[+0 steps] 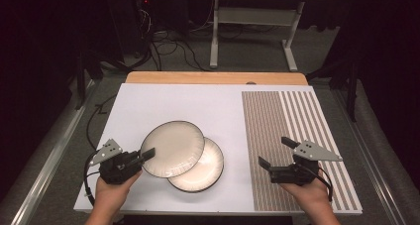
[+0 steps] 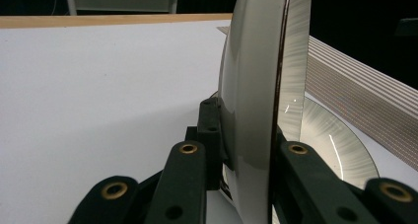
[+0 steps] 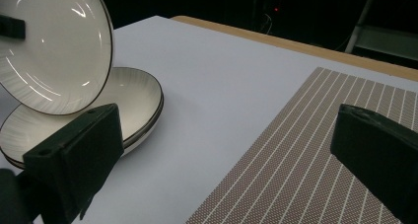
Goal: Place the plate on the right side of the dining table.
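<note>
**Left claw has the top plate up by its rim, right claw spread over the mat**

OK, live from my end. My left claw (image 1: 146, 154) is clenched on the rim of the upper plate (image 1: 173, 148), at the edge nearest my left hand (image 1: 110, 195). In the left gripper view the rim runs edge-on betw. the two black jaws, pads pressing both faces, so that's a firm pinch. Plate is tilted, lifted at the gripped side. Its far edge overlaps the lower plate (image 1: 205, 169).

Taking the lower plate as my landmark: it sits flat on the white tabletop (image 1: 198, 103), toward the near edge. Upper plate is above it and to its left in the high view, partly covering it. In the right gripper view the upper plate (image 3: 49, 46) leans over the lower plate (image 3: 133, 100); can't tell if they touch at the overlap.

The striped mat (image 1: 292, 145) lies well to the right of the lower plate, w/ a strip of bare white tabletop between. My right claw (image 1: 275, 153) hangs over that mat, released, jaws spread wide, nothing betw. them. Right gripper view confirms: one jaw low at the left, the other at the right, and just mat (image 3: 305, 160) and tabletop in the gap. Right hand (image 1: 307, 195) comes in at the near edge of the mat, well apart from both plates.

Both plates cream w/ a dark rim line, fine ribbing inside.
</note>
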Demonstrator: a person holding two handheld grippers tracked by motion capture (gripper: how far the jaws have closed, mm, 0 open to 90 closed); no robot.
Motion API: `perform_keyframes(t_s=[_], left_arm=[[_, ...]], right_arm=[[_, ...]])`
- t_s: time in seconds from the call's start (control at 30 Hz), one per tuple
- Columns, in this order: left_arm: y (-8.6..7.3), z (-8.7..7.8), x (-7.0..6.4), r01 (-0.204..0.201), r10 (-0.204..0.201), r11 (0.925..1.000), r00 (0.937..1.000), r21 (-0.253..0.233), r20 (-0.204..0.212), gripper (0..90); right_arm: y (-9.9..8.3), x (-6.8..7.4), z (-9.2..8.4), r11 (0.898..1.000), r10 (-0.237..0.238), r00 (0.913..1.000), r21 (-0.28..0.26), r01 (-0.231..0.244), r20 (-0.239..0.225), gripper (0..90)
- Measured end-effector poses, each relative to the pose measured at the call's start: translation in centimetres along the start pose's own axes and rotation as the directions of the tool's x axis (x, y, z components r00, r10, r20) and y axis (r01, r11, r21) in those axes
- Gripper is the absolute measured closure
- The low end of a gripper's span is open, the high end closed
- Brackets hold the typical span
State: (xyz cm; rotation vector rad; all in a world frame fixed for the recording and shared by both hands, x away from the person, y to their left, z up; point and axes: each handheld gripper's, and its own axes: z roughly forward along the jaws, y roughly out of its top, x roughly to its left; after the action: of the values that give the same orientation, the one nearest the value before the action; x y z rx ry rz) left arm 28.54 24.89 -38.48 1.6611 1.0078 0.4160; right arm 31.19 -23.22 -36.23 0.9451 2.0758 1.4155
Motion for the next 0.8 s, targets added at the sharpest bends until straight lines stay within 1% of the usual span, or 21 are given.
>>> perform_keyframes(t_s=[0.1, 0.17, 0.3, 0.33, 0.37, 0.43, 0.47, 0.5, 0.53, 0.57, 0.63, 0.67, 0.7, 0.77, 0.8], left_arm=[[0.0, 0.0, 0.0, -0.013, 0.013, 0.9999, 0.9999, 0.002, 0.002, 79.3], [0.1, 0.0, -0.1, -0.018, 0.018, 0.9998, 0.9998, 0.005, 0.001, 79.3], [0.1, -0.1, -0.1, -0.03, 0.03, 0.9995, 0.9996, 0.005, -0.003, 79.2], [0.1, -0.1, -0.1, -0.032, 0.032, 0.9995, 0.9995, 0.006, -0.003, 79.2], [0.1, -0.1, -0.1, -0.035, 0.035, 0.9994, 0.9994, 0.007, -0.004, 79.1], [0.1, -0.1, -0.1, -0.043, 0.043, 0.999, 0.999, 0.011, -0.007, 79.0], [0.1, -0.1, -0.2, -0.045, 0.045, 0.9989, 0.999, 0.01, -0.007, 78.9], [0.1, -0.1, -0.1, -0.046, 0.046, 0.9989, 0.9989, 0.01, -0.006, 78.9], [0.1, -0.1, -0.1, -0.049, 0.049, 0.9988, 0.9988, 0.009, -0.005, 79.0], [0.1, -0.1, -0.1, -0.049, 0.049, 0.9988, 0.9988, 0.009, -0.005, 78.9], [0.1, -0.1, -0.1, -0.05, 0.05, 0.9987, 0.9988, 0.009, -0.004, 78.9], [0.1, -0.1, -0.1, -0.05, 0.05, 0.9987, 0.9988, 0.009, -0.004, 78.9], [0.1, -0.1, -0.1, -0.049, 0.049, 0.9987, 0.9988, 0.01, -0.003, 78.9], [0.1, -0.2, -0.1, -0.049, 0.049, 0.9987, 0.9988, 0.01, -0.003, 78.9], [0.1, -0.2, -0.1, -0.05, 0.05, 0.9987, 0.9987, 0.01, -0.002, 78.9]], right_arm=[[0.1, 0.1, 0.0, 1.0, -0.003, 1.0, 0.001, 0.003, 0.006, 0.7], [0.3, 0.1, 0.1, 1.0, -0.01, 0.9999, -0.005, 0.01, 0.002, 0.8], [0.9, 0.6, 0.4, 0.999, -0.034, 0.9993, -0.006, 0.034, -0.012, 2.6], [1.1, 0.8, 0.5, 0.999, -0.033, 0.9994, 0.001, 0.033, -0.011, 2.6], [1.3, 0.9, 0.7, 0.999, -0.037, 0.9992, -0.005, 0.037, -0.016, 2.6], [1.6, 1.3, 1.2, 0.999, -0.034, 0.999, -0.007, 0.034, -0.029, 2.6], [2.0, 1.7, 1.8, 0.999, -0.041, 0.9985, -0.004, 0.041, -0.037, 2.6], [2.0, 1.7, 1.8, 0.999, -0.041, 0.9985, -0.004, 0.041, -0.037, 2.6], [2.3, 2.2, 2.4, 0.998, -0.056, 0.9971, 0.003, 0.057, -0.051, 2.6], [2.3, 2.2, 2.4, 0.998, -0.056, 0.9971, 0.003, 0.057, -0.051, 2.6], [2.8, 2.7, 3.3, 0.998, -0.069, 0.9958, 0.01, 0.07, -0.06, 2.7], [2.8, 2.7, 3.3, 0.998, -0.069, 0.9958, 0.01, 0.07, -0.06, 2.7], [3.0, 3.2, 4.0, 0.997, -0.071, 0.995, 0.012, 0.072, -0.07, 2.8], [3.1, 3.4, 4.3, 0.997, -0.08, 0.994, 0.016, 0.081, -0.076, 2.8], [3.3, 4.0, 5.0, 0.996, -0.085, 0.9929, 0.024, 0.087, -0.084, 2.9]])
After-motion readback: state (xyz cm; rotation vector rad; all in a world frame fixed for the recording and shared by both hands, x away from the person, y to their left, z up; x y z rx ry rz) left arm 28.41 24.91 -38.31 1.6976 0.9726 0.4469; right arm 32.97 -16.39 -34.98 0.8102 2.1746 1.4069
